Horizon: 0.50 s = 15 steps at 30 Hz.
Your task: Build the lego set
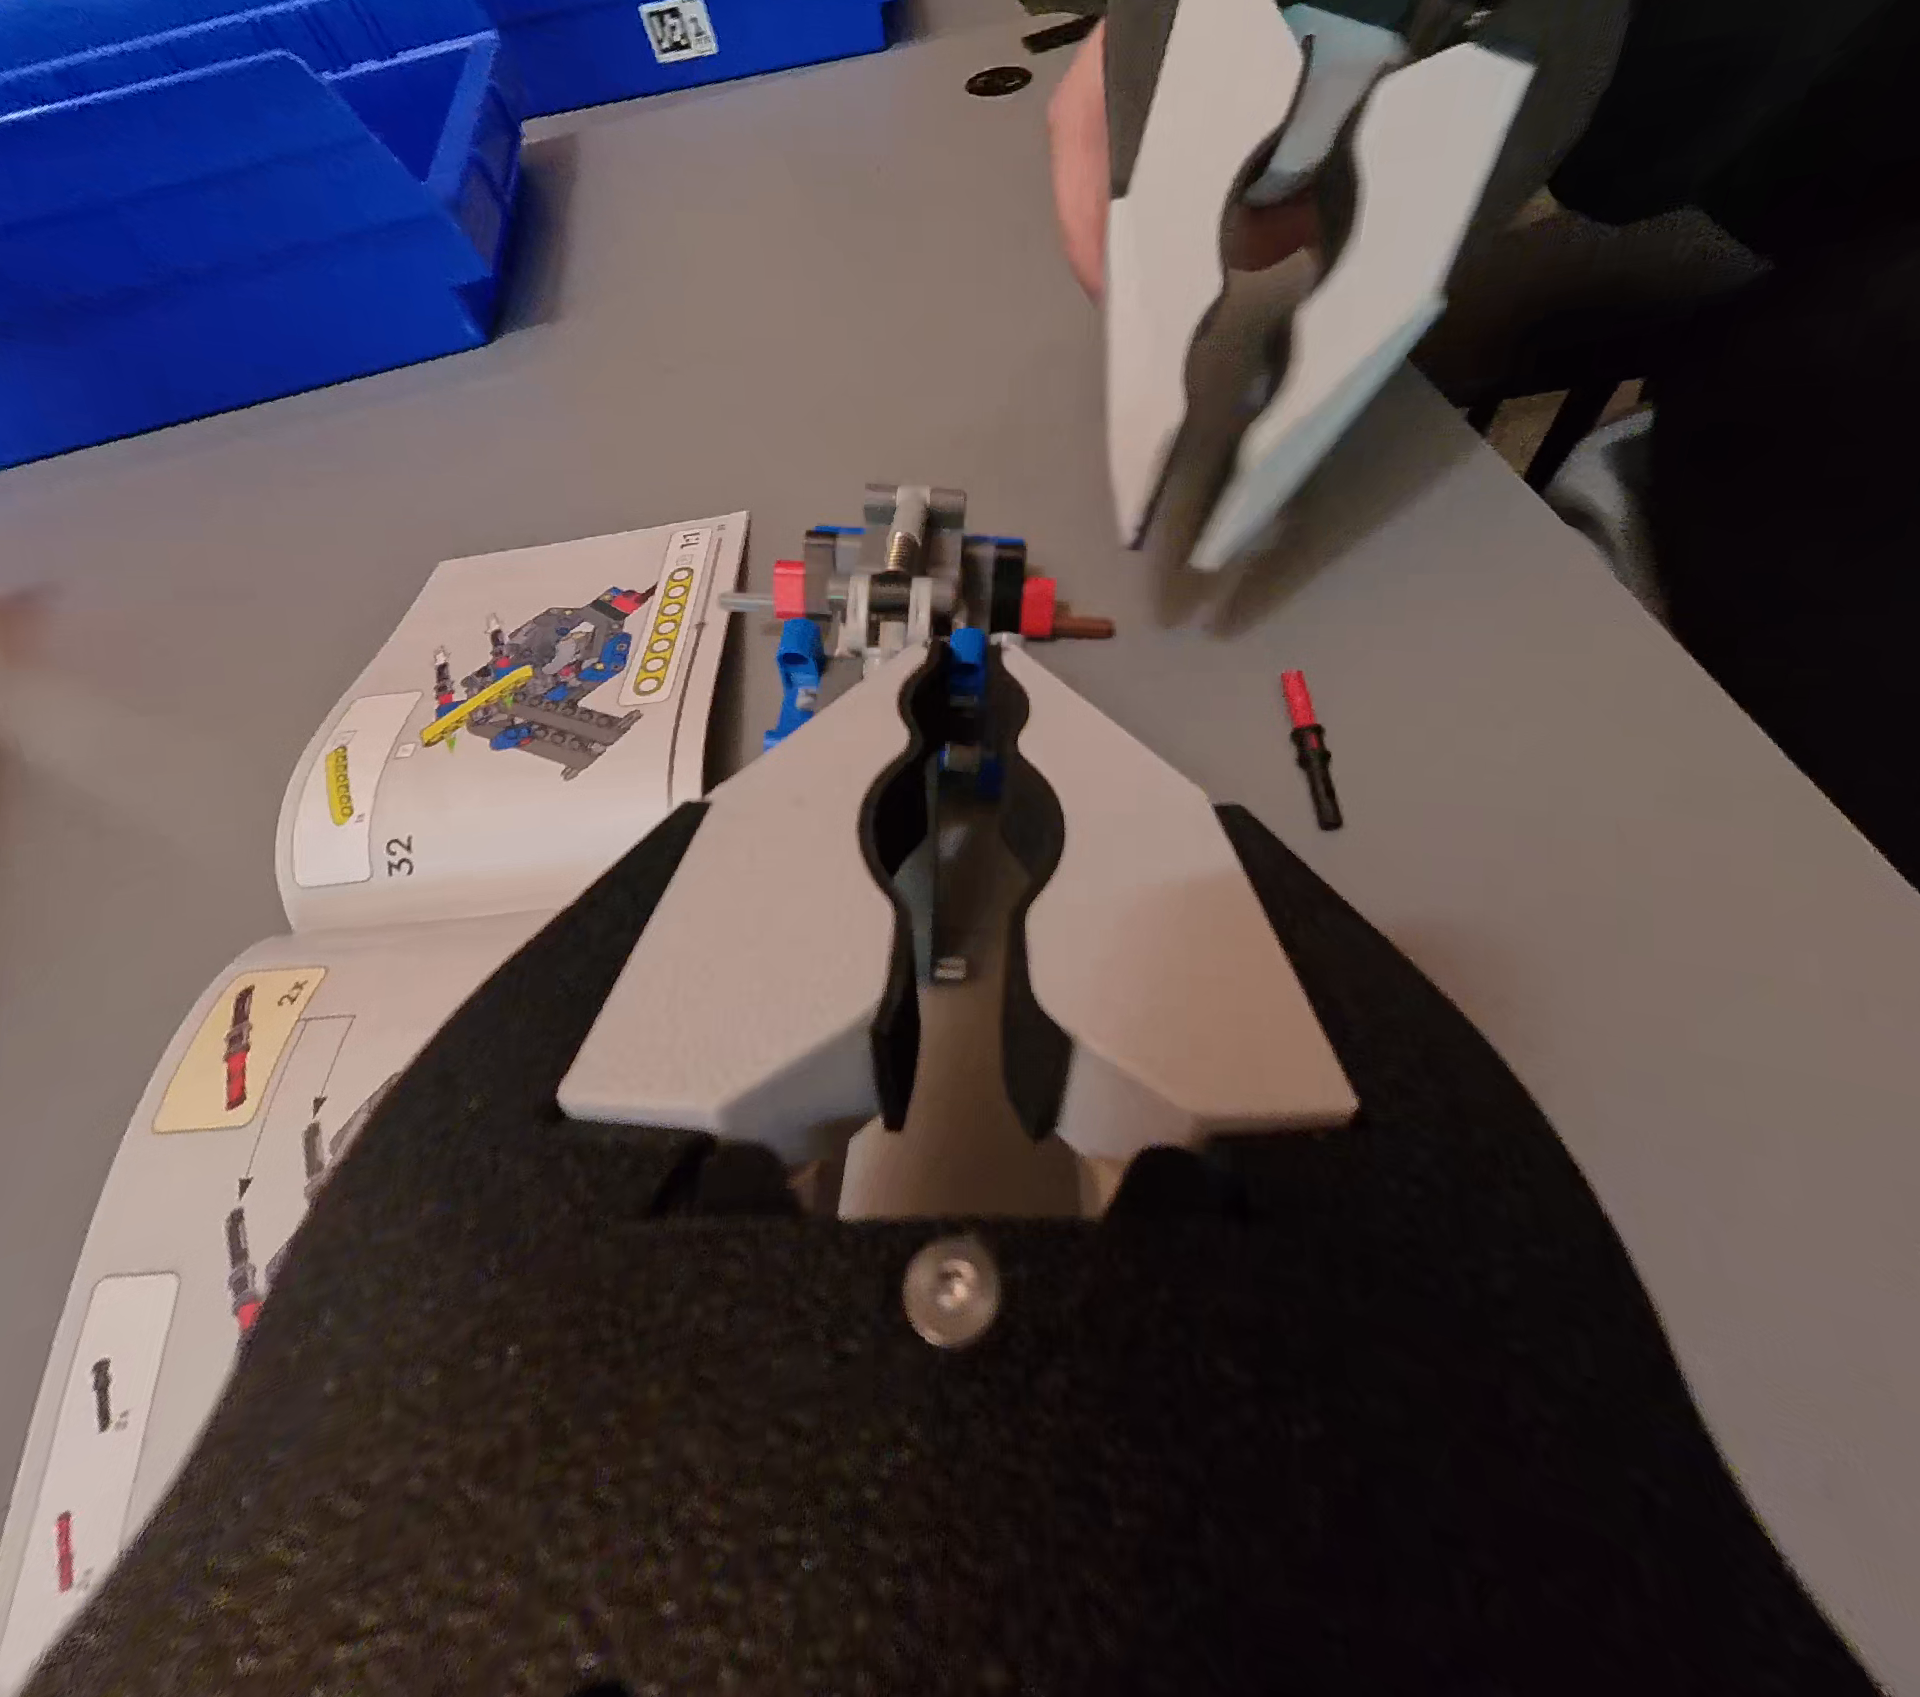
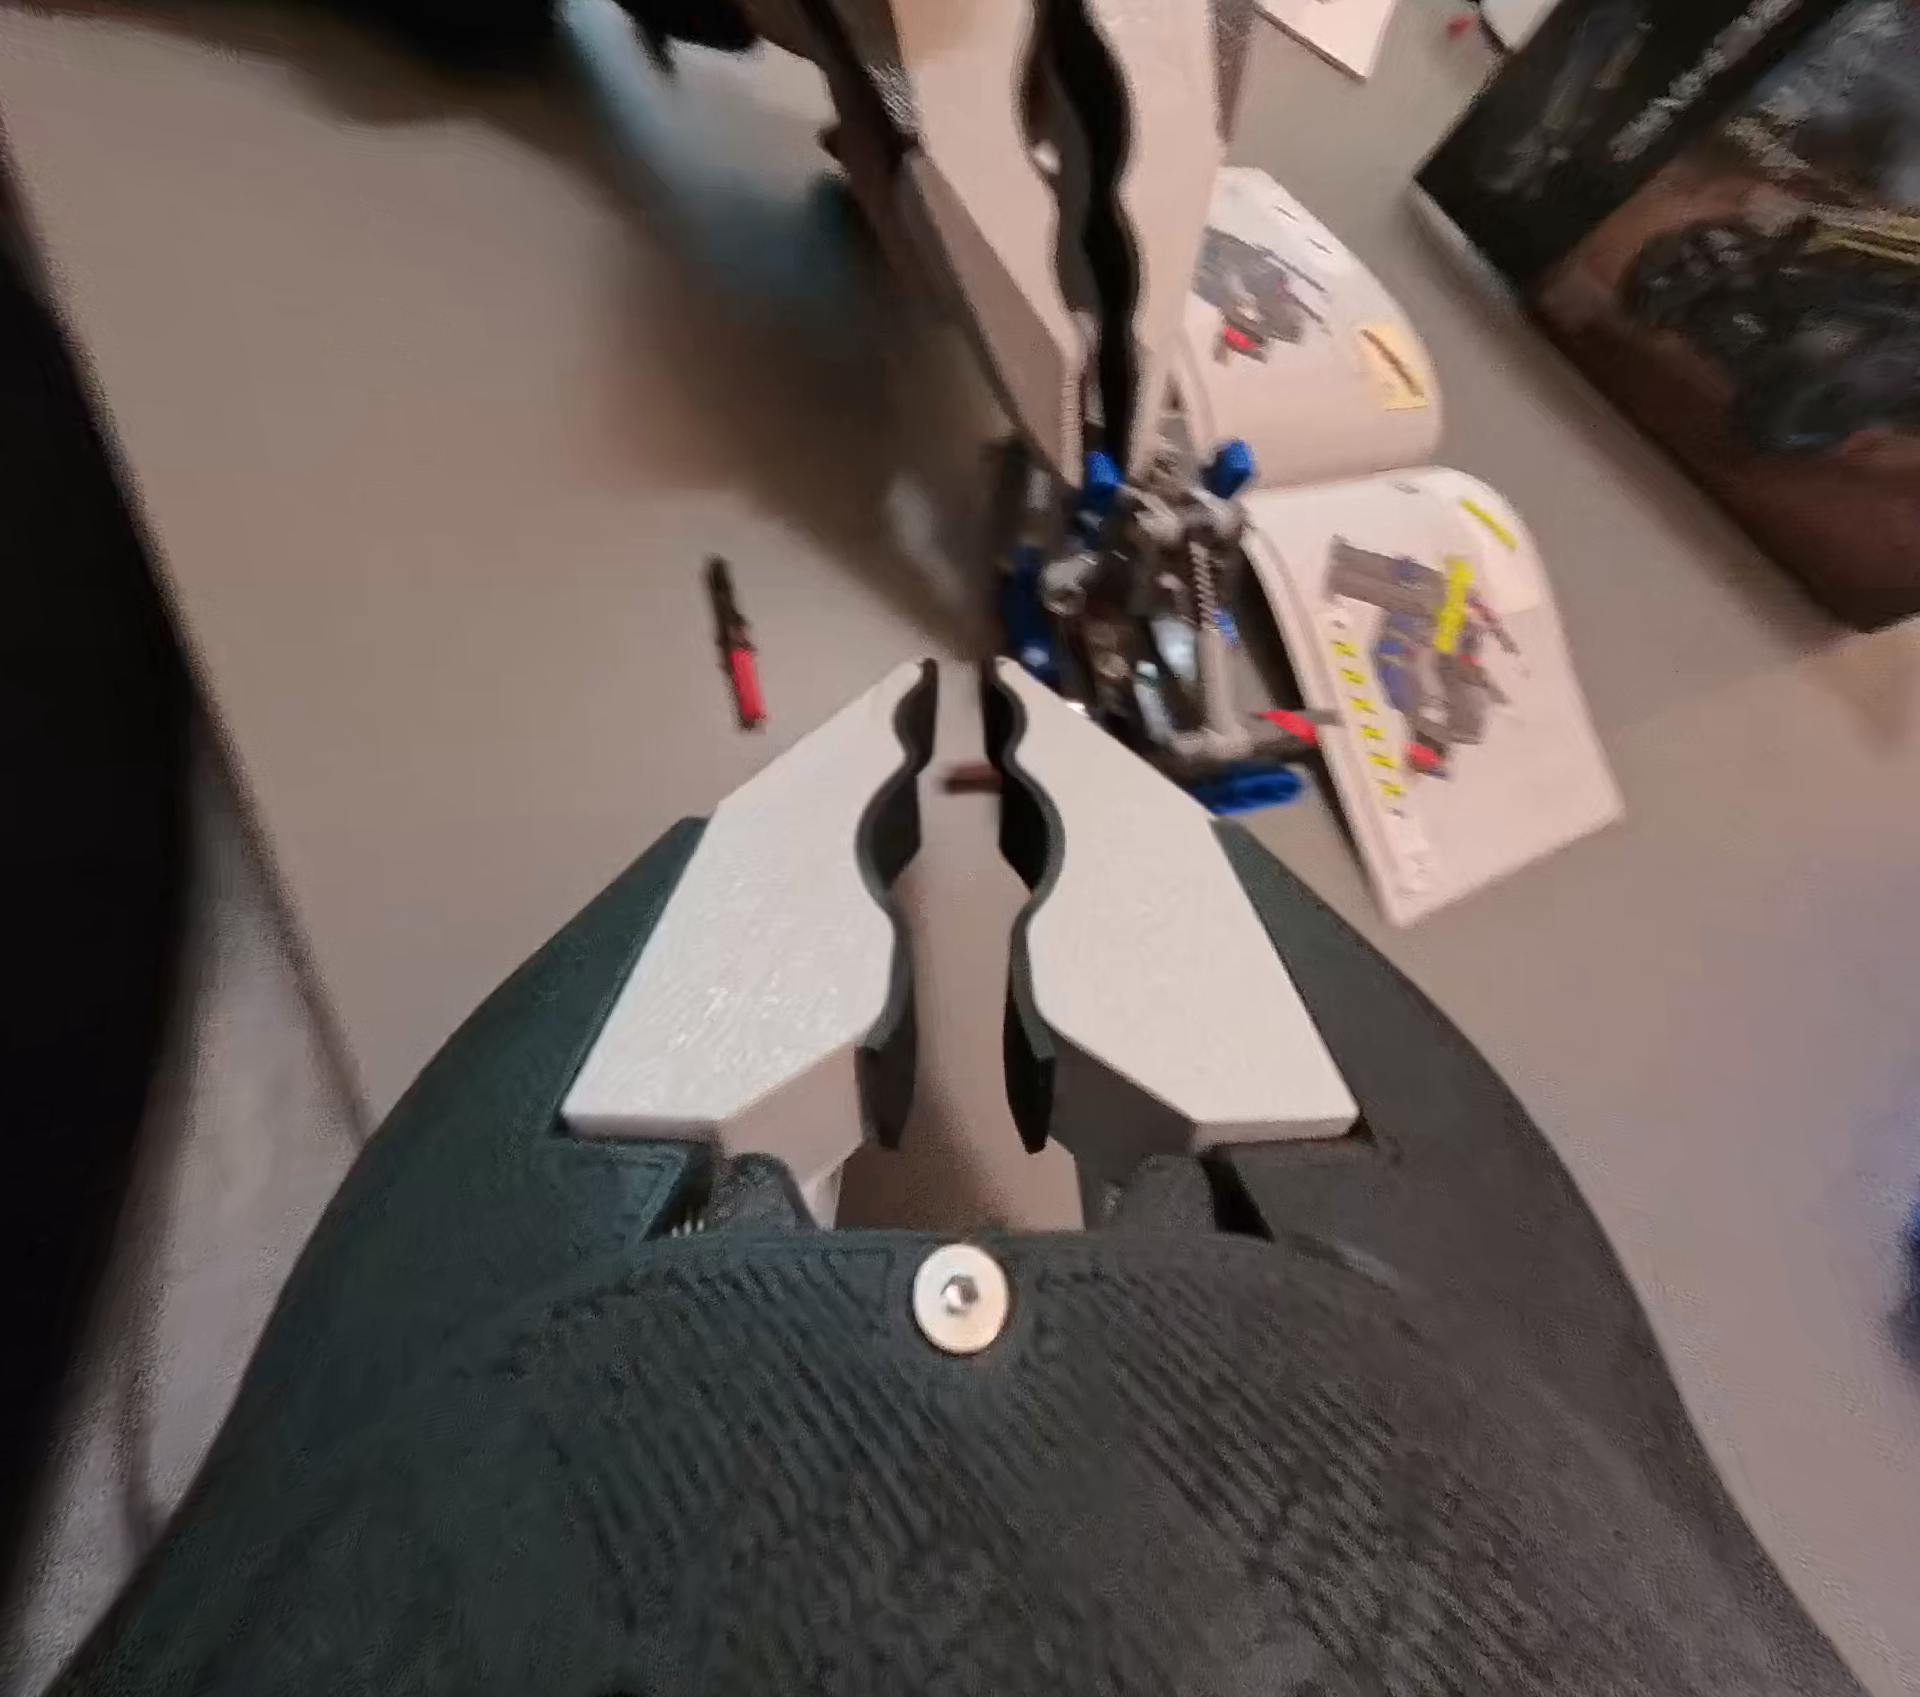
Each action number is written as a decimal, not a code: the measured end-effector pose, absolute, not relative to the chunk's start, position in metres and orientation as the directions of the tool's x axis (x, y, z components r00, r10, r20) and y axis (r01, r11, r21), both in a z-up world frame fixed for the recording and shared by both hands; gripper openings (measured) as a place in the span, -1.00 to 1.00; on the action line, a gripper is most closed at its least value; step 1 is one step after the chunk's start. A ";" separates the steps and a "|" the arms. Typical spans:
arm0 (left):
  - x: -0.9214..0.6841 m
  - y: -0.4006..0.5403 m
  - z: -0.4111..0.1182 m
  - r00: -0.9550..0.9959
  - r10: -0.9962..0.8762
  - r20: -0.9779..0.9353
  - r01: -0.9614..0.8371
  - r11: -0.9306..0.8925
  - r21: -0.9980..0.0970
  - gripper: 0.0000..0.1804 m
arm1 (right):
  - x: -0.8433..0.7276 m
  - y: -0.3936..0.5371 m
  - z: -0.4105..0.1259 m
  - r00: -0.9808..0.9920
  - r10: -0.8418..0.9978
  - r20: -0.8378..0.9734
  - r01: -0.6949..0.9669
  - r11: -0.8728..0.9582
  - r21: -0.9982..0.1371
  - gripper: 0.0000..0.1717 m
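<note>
**Left hand-held gripper pinches the brick model while the right hovers slightly parted**

The left hand-held gripper [image 1: 961, 660] is closed on the near end of a small toy-brick model [image 1: 904, 577], its fingertips pressed around a blue connector piece at the model's edge; the right wrist view shows the same pinch from the far side. The model, grey with blue and red parts and a metal spring, stands on the grey surface [image 1: 779, 276] just beside an open instruction booklet [image 1: 499, 712].

The right hand-held gripper [image 2: 961, 671] has its jaws only slightly parted and holds nothing. It hangs above the surface near the model's side, where a short brown axle end [image 2: 971, 777] sticks out just beyond the tips; motion blur hides whether they touch it. A loose red-and-black pin [image 1: 1311, 743] lies apart on the surface to the model's right.

As a judgement, steadying goes best if the left grip stays square on the blue piece and keeps the model flat on the surface, so that anything the right one does does not twist or tip it. The right tips look better brought in along the axle's line than across it.

Farther out, blue storage bins [image 1: 260, 172] stand at the back of the surface, and a dark printed box [image 2: 1714, 193] lies past the booklet.
</note>
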<state>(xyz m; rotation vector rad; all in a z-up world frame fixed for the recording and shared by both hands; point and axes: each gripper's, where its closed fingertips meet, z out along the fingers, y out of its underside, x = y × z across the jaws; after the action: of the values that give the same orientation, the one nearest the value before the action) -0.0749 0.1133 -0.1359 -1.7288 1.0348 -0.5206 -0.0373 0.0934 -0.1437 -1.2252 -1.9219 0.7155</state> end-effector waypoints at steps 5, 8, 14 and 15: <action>-0.075 0.112 -0.135 0.527 -0.841 -0.124 -0.394 -0.113 -0.912 -0.96 | -0.041 0.059 -0.160 -0.356 0.901 0.246 0.500 0.406 -0.765 -0.64; -0.075 0.112 -0.135 0.530 -0.837 -0.135 -0.399 -0.105 -0.911 -0.96 | -0.045 0.057 -0.175 -0.402 0.883 0.244 0.524 0.440 -0.730 -0.70; -0.076 0.113 -0.135 0.535 -0.833 -0.141 -0.402 -0.103 -0.910 -0.96 | -0.047 0.054 -0.181 -0.455 0.864 0.215 0.522 0.454 -0.722 -0.94; -0.076 0.113 -0.135 0.537 -0.832 -0.141 -0.401 -0.105 -0.910 -0.96 | -0.047 0.054 -0.181 -0.457 0.864 0.213 0.519 0.453 -0.724 -0.94</action>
<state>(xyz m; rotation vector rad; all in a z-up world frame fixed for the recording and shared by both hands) -0.0761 0.1133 -0.1350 -1.7158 1.0412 -0.5074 -0.0471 0.0544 -0.1809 -1.1509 -2.1344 0.7861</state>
